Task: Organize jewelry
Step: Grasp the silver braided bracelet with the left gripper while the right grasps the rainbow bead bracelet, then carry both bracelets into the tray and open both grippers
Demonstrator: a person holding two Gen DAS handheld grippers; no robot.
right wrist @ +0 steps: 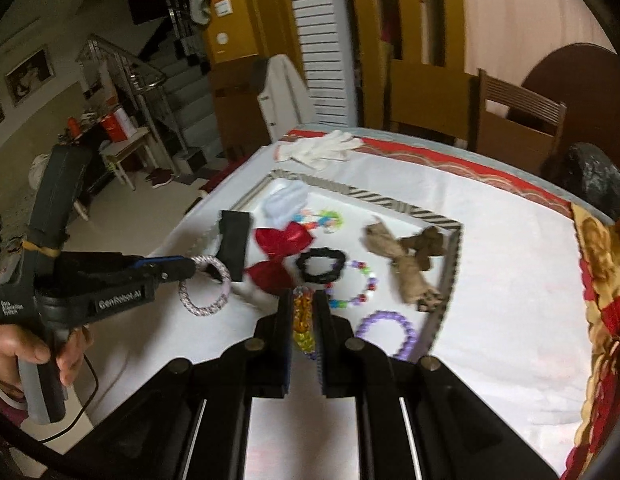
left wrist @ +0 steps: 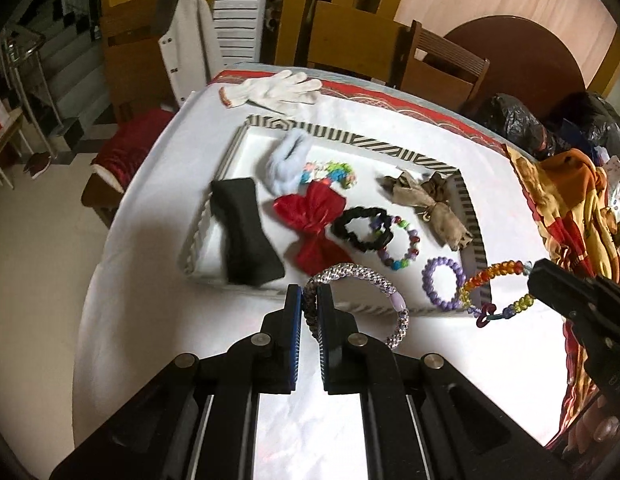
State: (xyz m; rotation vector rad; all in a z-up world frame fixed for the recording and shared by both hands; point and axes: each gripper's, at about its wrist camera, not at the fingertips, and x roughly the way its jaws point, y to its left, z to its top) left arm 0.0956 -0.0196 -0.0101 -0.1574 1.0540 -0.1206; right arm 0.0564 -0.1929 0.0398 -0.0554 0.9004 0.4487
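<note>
A striped-rim white tray (left wrist: 361, 138) (right wrist: 393, 200) lies on the white-covered table. It holds a black headband (left wrist: 246, 232), a red bow (left wrist: 313, 220), a black scrunchie (left wrist: 361, 228), a coloured bead bracelet (left wrist: 405, 244), a purple bracelet (left wrist: 443, 282) and a brown bow (left wrist: 425, 204). My left gripper (left wrist: 308, 304) is shut on a silver-lilac braided bracelet (left wrist: 361, 276), above the tray's near edge; it shows in the right wrist view (right wrist: 208, 284). My right gripper (right wrist: 304, 312) is shut on a rainbow bead bracelet (right wrist: 302, 320), which also shows in the left wrist view (left wrist: 493, 284).
A white glove (left wrist: 278, 88) lies beyond the tray. A light blue fluffy piece (left wrist: 286, 164) and a pastel bead piece (left wrist: 329, 174) lie in the tray. Orange patterned cloth (left wrist: 565, 200) and black bags (left wrist: 513, 116) sit on the right. Wooden chairs (left wrist: 441, 64) stand behind.
</note>
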